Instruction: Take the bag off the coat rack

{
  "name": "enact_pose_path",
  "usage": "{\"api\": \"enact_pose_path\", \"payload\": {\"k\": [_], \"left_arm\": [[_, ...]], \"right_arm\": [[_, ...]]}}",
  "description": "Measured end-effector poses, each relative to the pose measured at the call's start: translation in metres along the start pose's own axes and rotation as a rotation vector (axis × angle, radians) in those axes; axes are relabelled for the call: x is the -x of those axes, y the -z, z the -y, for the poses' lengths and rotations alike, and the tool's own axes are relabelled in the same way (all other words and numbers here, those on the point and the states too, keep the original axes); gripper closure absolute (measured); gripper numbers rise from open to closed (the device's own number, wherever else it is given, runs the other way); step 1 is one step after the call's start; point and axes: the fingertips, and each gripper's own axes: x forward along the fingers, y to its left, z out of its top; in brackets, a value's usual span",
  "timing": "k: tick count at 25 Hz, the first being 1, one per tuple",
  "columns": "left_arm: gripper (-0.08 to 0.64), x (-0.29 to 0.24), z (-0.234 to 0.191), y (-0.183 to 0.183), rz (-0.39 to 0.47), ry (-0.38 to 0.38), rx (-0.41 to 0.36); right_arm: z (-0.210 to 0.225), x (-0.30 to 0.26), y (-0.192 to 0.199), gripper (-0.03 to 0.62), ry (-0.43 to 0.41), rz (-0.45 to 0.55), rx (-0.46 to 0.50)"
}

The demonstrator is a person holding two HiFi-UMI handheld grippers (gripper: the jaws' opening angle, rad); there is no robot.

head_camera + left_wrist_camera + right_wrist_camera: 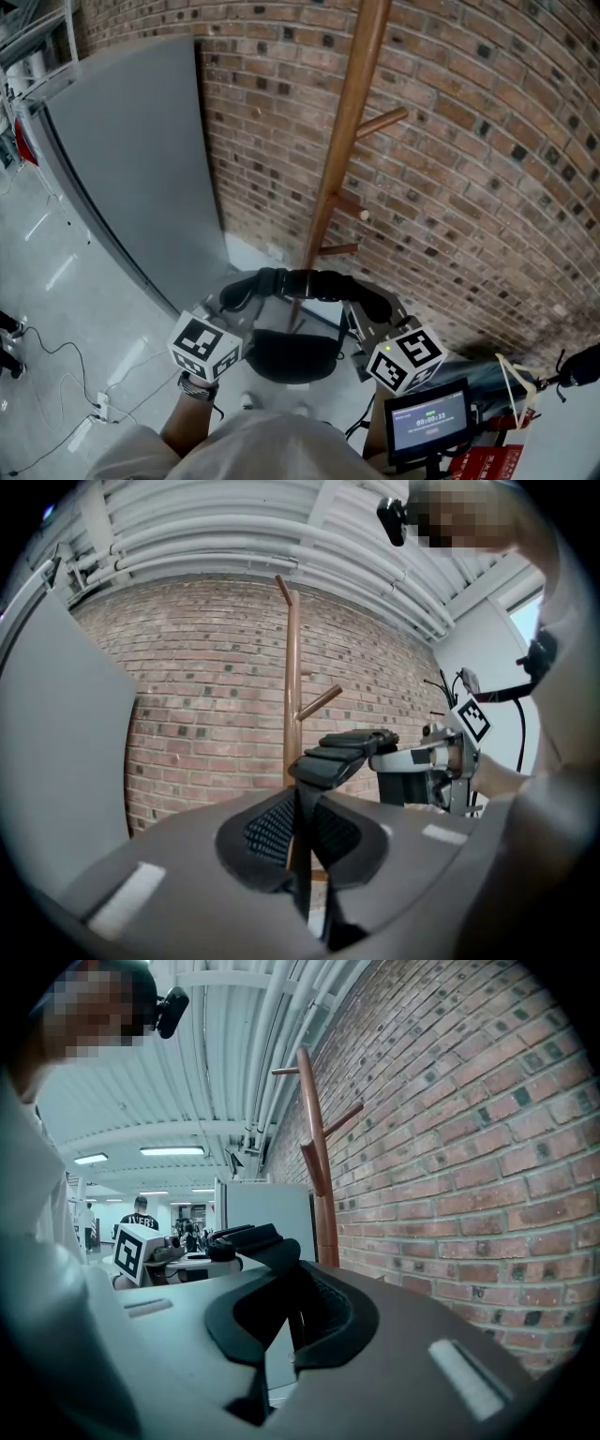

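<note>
We hold both claws level in the lower middle of the head view, facing each other, and both are clamped on the black padded strap (305,283) of the black bag (292,358). In the left gripper view, the left gripper (302,846) has its jaws together with the strap (342,747) pinched between them. From there the strap rises to the right, toward the other claw. In the right gripper view, the right gripper (295,1321) is likewise closed on the strap (248,1239), which runs off to the left.

From above, the left gripper (234,295) and right gripper (370,305) stretch the strap across the frame. The bag's rounded dark body hangs just below it, between our two marker cubes.

The tall brown wooden coat rack with angled pegs (352,122) stands upper centre against the red brick wall (469,141). The strap crosses in front of its pole, below the lowest peg in the frame. A grey flat panel (141,159) leans at upper left. A small lit screen (429,419) sits at lower right.
</note>
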Motion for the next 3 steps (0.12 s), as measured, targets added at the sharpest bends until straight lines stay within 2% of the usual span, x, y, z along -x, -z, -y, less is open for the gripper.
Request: {"api": "enact_pose_path", "payload": {"k": [3], "left_arm": [[0.555, -0.0006, 0.0001, 0.0010, -0.004, 0.001, 0.001]], "right_arm": [[0.0006, -0.0003, 0.0004, 0.591, 0.000, -0.002, 0.001]]}}
